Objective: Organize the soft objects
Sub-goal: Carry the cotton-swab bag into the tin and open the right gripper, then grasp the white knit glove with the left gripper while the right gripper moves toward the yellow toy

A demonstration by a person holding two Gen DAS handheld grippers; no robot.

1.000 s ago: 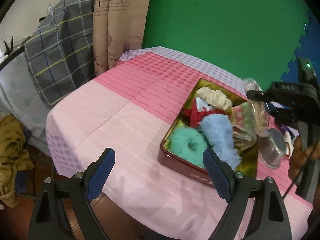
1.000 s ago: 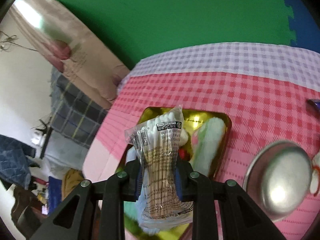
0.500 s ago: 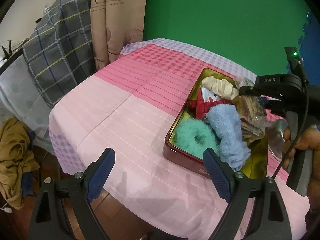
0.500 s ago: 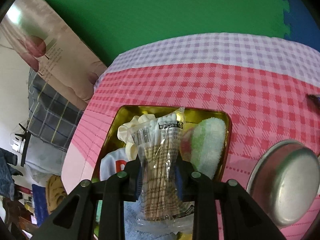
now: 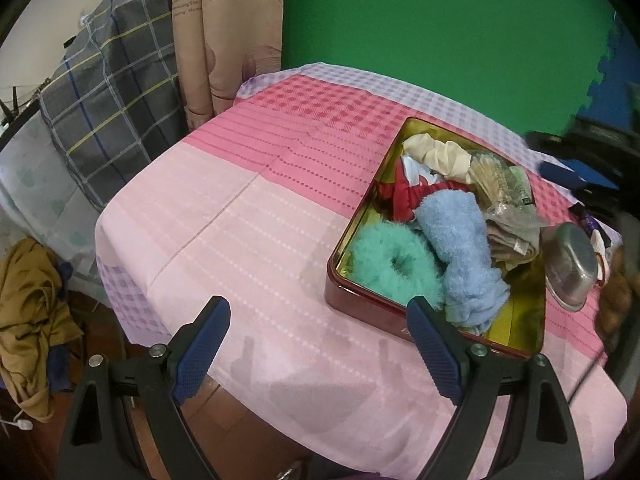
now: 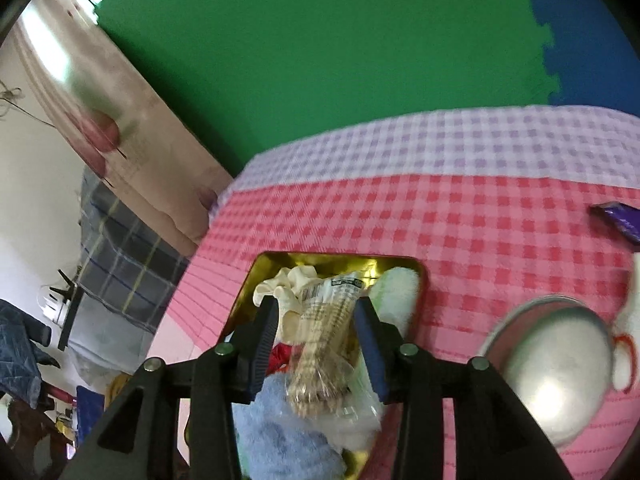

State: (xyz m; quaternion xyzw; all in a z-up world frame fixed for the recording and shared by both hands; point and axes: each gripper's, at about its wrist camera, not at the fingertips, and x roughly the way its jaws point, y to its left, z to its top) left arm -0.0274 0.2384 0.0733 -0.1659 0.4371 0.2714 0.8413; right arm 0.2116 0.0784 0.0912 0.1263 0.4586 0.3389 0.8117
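1. Your left tongs (image 5: 316, 344) stood wide open and held nothing, hanging over the near edge of the counter (image 5: 248, 240), just beside the near left corner of the tin (image 5: 340, 256).
2. Your right tongs (image 6: 318, 340) were parted, with the packet of cotton swabs (image 6: 326, 328) lying loose between the pads (image 6: 368, 340); blur made it impossible to tell whether either pad touched the wrapper.
3. In the left wrist view, that packet of cotton swabs (image 5: 500, 184) lay inside the tin toward its far right side, resting on a beige folded cloth (image 5: 512, 240).
4. The cream scrunchie (image 5: 436, 156) sat at the far end of the tin, touching the packet.
5. A red and white cloth (image 5: 408, 192) lay just nearer than the scrunchie, in the tin's middle.
6. The blue fuzzy sock (image 5: 460, 248) ran down the tin's middle toward its near edge, draped beside the teal fluffy scrunchie (image 5: 392, 264) in the near left corner.
7. A steel bowl (image 5: 572, 264) lay upside down on the counter just beside the tin's right wall.
8. A purple wrapper (image 6: 616, 220) lay on the checked cloth well right of the tin.
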